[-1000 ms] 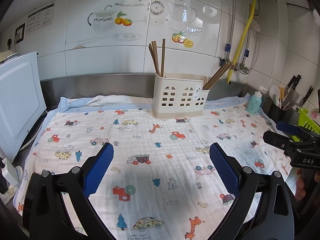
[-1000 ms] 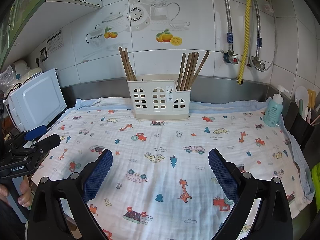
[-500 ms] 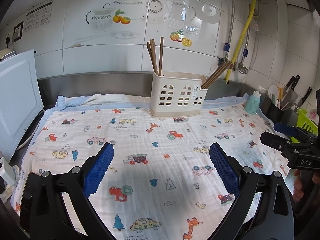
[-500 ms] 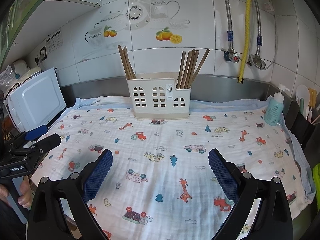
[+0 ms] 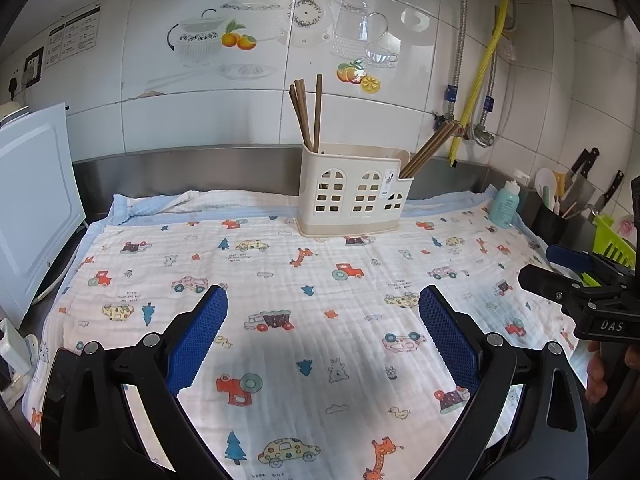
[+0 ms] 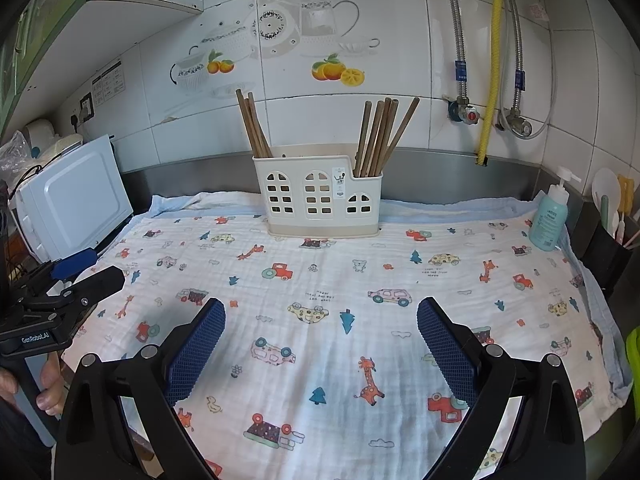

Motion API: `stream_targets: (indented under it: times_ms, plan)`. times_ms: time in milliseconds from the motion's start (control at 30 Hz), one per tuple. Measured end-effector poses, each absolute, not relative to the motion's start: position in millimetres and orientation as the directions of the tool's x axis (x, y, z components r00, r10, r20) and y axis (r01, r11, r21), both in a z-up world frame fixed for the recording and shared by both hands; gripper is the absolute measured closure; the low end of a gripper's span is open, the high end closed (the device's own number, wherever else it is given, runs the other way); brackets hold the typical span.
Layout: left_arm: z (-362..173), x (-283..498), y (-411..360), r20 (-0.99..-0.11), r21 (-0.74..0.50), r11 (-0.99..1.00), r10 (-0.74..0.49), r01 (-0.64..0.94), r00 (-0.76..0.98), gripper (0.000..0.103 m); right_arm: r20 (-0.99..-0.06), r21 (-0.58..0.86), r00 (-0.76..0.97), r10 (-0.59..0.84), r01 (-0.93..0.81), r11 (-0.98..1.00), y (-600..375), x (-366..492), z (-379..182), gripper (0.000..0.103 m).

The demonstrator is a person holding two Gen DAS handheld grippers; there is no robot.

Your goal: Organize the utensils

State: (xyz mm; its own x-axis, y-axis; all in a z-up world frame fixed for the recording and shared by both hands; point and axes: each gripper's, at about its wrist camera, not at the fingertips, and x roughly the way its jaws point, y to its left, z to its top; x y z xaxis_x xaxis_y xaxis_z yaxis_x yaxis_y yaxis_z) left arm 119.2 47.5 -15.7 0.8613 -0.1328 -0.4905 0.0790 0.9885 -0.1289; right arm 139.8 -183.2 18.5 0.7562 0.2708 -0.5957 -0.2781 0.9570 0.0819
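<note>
**Both tongs wide and empty above the cloth**

Left wrist view: the left gripper (image 5: 322, 332) gapes wide, holding nothing, above the printed cloth (image 5: 280, 280). The utensil holder (image 5: 354, 192) stands at the far edge, chopsticks (image 5: 306, 112) inside.

Right wrist view: the right gripper (image 6: 320, 340) is likewise wide and empty. A soap bottle (image 6: 550, 216) stands far right, nothing between.

Bare cloth (image 6: 320, 312) before utensil holder (image 6: 320, 204)

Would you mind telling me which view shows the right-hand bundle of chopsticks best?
The right wrist view: the right-hand chopsticks fan out, separately countable, facing the camera. The left wrist view shows them obliquely, overlapping into one slanted bundle.
</note>
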Motion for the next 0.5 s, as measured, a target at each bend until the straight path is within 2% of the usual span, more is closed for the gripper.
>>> stream_targets:
  times_ms: [500]
  plan:
    - [-15.0, 121.2, 46.5, -0.5, -0.132, 0.987, -0.144, 0.09, 0.854, 0.007, -0.595, 0.083, 0.757, 0.271, -0.277, 0.957, -184.2, 139.7, 19.2, 0.01]
